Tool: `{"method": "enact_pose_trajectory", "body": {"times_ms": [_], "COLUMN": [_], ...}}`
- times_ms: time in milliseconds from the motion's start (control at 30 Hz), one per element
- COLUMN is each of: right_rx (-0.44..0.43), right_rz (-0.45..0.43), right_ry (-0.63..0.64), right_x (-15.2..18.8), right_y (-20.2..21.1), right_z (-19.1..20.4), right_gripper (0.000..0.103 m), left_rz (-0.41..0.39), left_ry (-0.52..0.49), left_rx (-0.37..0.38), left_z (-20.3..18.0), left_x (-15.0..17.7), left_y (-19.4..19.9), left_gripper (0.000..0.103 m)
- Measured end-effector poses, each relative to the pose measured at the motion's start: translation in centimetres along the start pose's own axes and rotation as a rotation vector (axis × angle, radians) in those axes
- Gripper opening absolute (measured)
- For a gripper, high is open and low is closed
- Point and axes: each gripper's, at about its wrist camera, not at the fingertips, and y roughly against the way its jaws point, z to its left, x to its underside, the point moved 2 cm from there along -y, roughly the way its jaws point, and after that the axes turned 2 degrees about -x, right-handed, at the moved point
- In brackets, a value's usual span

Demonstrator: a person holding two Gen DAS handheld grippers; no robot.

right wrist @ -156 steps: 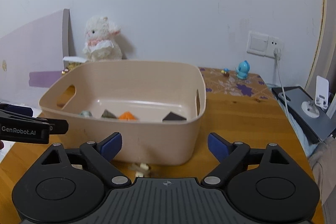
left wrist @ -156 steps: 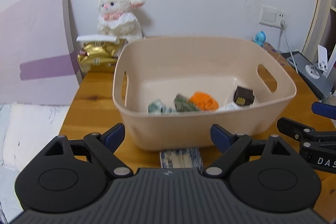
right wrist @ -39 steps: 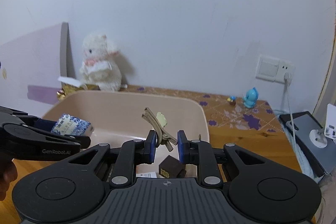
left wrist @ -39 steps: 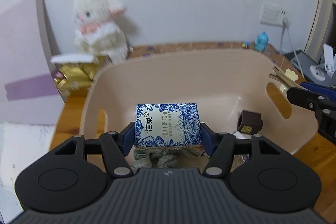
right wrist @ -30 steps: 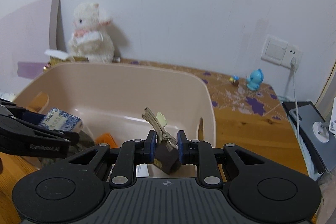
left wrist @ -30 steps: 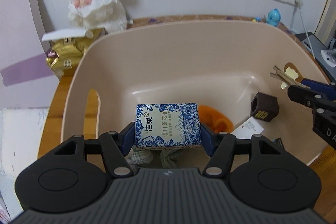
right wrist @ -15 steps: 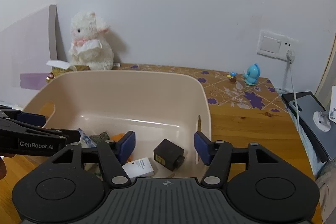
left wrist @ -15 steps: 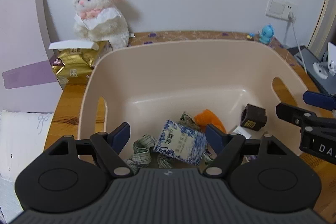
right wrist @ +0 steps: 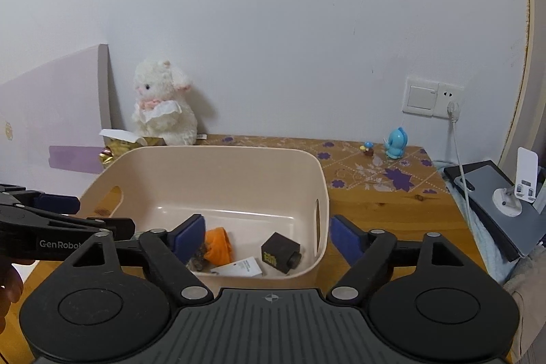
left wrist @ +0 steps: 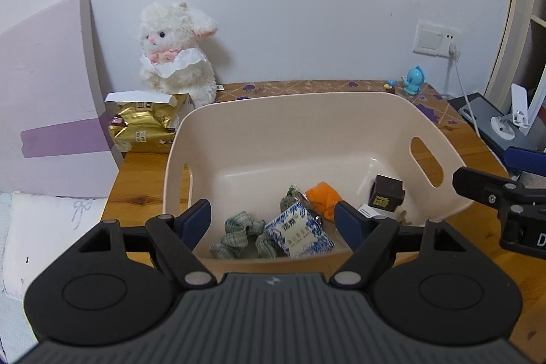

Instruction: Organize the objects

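From the left wrist camera, the left gripper [left wrist: 273,215] stands wide apart with nothing between its pads, hanging over the near wall of the beige plastic bin [left wrist: 341,101]. The blue-and-white tissue pack [left wrist: 300,231] lies tilted on the bin floor, leaning on the green checked scrunchie [left wrist: 239,232], with the orange cloth [left wrist: 322,197] and the brown cube [left wrist: 387,197] further right; a second earlier that pack was clamped between these pads. The likeliest trouble, I judge, is a finger catching the bin's rim on the way back and dragging the bin along the wooden table [left wrist: 143,173]. From the right wrist camera, the right gripper [right wrist: 268,236] is likewise spread wide and empty above the bin's right end; the hair clip it pinched a second ago is gone from its pads, and whether the clip sits in the bin cannot be told from this view. The white card [right wrist: 240,268] and the cube lie just below, so a low sweep here could scatter them.
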Motion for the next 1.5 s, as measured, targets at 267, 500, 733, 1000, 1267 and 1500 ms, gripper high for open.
{"method": "enact_pose_trajectory", "body": {"times_ms": [267,500,733,1000,1267,1500], "right_rx": [-0.022,-0.030,-0.033,-0.018,-0.025,-0.016], "right_rz": [-0.007,0.002,-0.006,0.001,0.004,0.027], "right_ry": [-0.017,-0.027,-0.029,-0.036,-0.010,0.012], "right_x": [2.0,3.7,5.2,6.9,8.1,9.6], "right_y": [3.4,6.0,9.1,11.8,14.1,14.8], "right_z": [0.6,0.8,0.5,0.3,1.0,1.6], "right_gripper": [0.090,0.090,0.095,0.097,0.103,0.103], "left_rz": [-0.052,-0.079,-0.081,-0.071,-0.066,-0.060], "left_ry": [-0.007,0.006,0.013,0.022,0.018,0.036], "left_rx": [-0.023,-0.021,0.000,-0.010,-0.038,-0.023], "left_z": [0.0,0.0,-0.1,0.2,0.8,1.3], "left_x": [1.8,3.4,5.5,7.7,9.9,11.5], "left_y": [4.4,7.7,10.3,12.4,13.7,15.3], "left_gripper": [0.080,0.080,0.081,0.081,0.081,0.082]}}
